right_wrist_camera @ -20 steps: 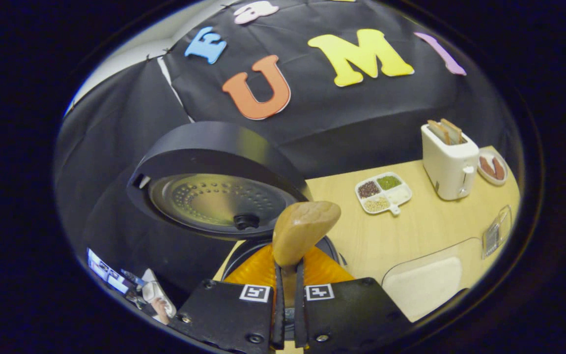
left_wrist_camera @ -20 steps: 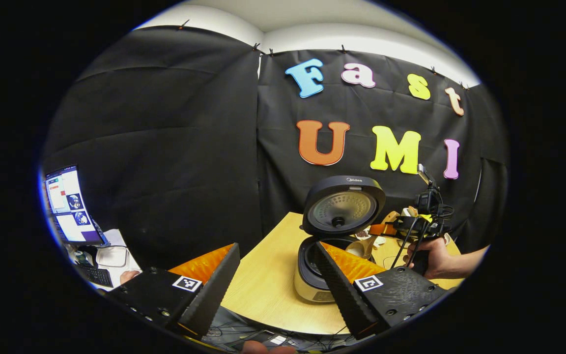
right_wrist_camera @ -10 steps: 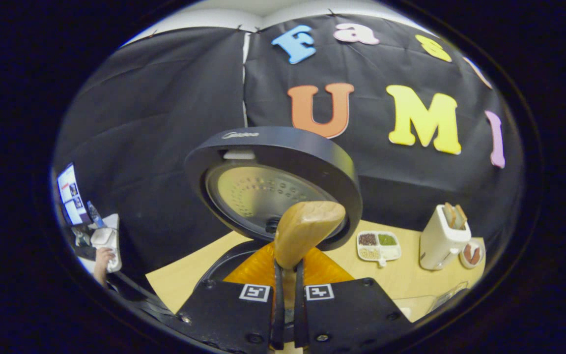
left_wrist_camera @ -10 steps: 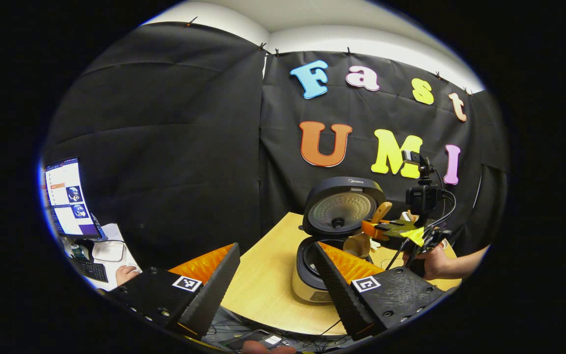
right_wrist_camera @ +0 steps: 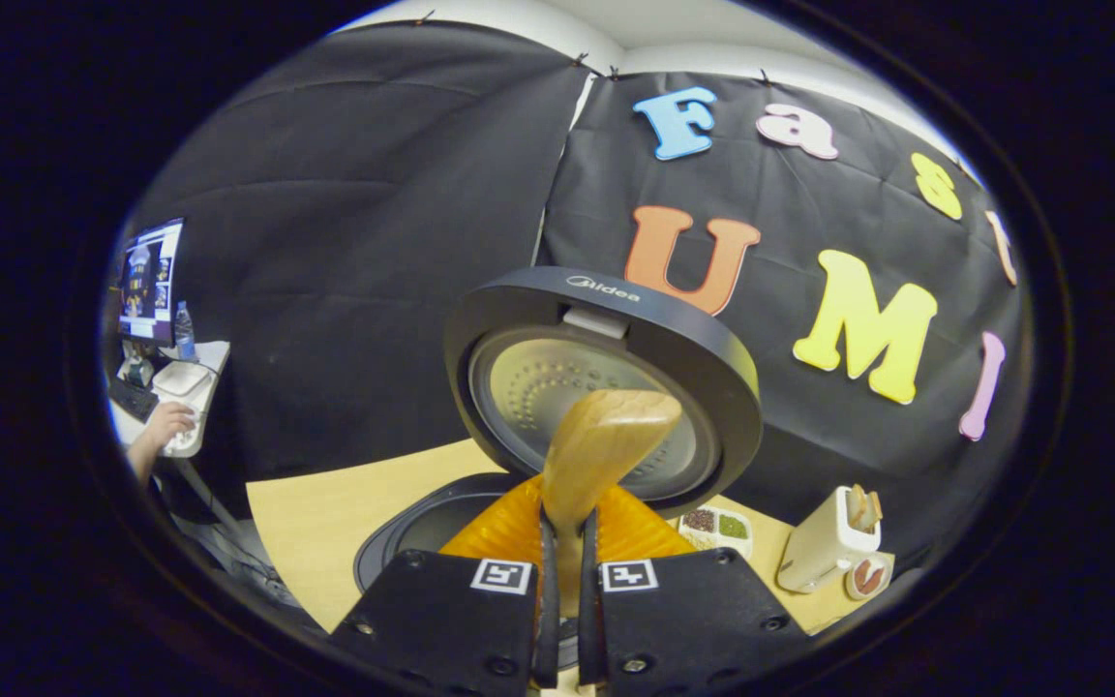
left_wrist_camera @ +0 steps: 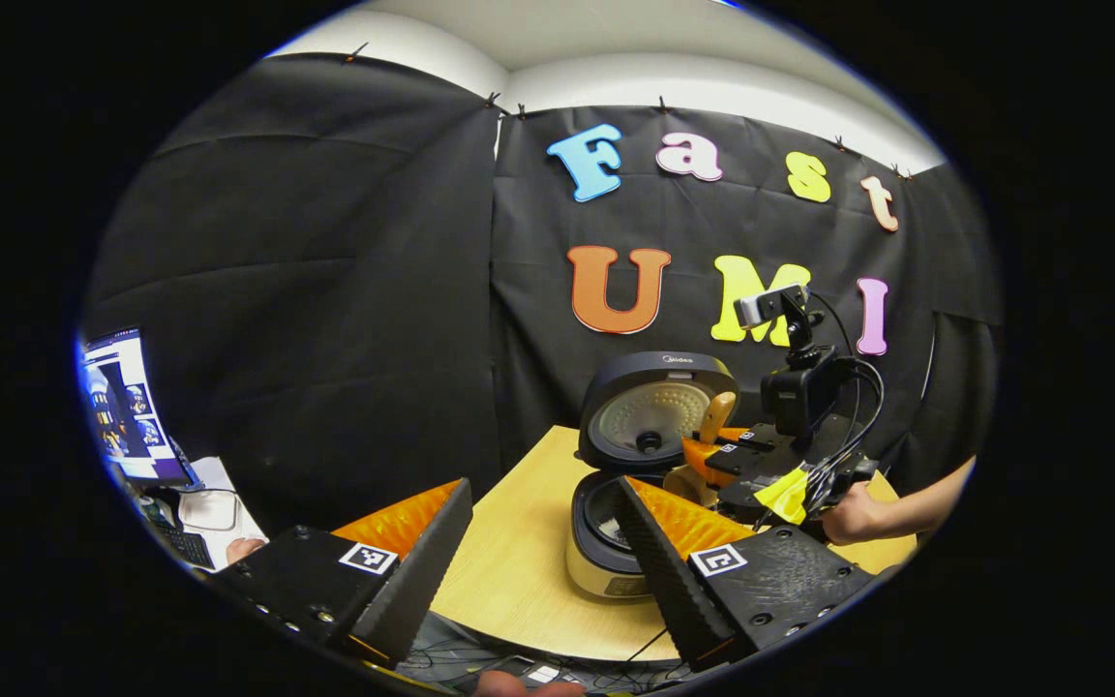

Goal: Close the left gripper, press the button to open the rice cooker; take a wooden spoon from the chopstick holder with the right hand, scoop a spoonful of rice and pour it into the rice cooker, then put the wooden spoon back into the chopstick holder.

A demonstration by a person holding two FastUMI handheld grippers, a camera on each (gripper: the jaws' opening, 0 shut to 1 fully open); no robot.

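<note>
Your right gripper [right_wrist_camera: 562, 542] is clamped on the wooden spoon [right_wrist_camera: 601, 450]: both fingers press the handle low in the frame center of the right gripper view, w/ the spoon bowl sticking up & tilted a bit right, in front of the cooker lid's inner plate. Can't tell if any rice is in the bowl; you see its back side.

The rice cooker [right_wrist_camera: 606, 387] is open. Lid stands upright at frame center, the pot opening dark below it at lower left of the spoon. In the left gripper view the rice cooker [left_wrist_camera: 630, 484] sits right of center on the table [left_wrist_camera: 519, 571], lid raised, pot open toward you.

Your left gripper [left_wrist_camera: 543, 552] is apart, fingers spread wide across the bottom of its frame, holding nothing; its right finger overlaps the cooker's front in the picture. Farther off, right of the cooker, you see the right gripper [left_wrist_camera: 712, 455] held by a hand [left_wrist_camera: 848, 513], w/ the wooden spoon [left_wrist_camera: 715, 418] raised next to the lid.

In the right gripper view, lower right: a toaster [right_wrist_camera: 824, 547] w/ 2 slices in it, a divided dish [right_wrist_camera: 717, 526] of grains just left of it, a small plate [right_wrist_camera: 867, 577] at its right. Far left of the frame: a monitor [right_wrist_camera: 146, 281], a bottle [right_wrist_camera: 186, 329], and another person's hand [right_wrist_camera: 165, 421] at a desk.
</note>
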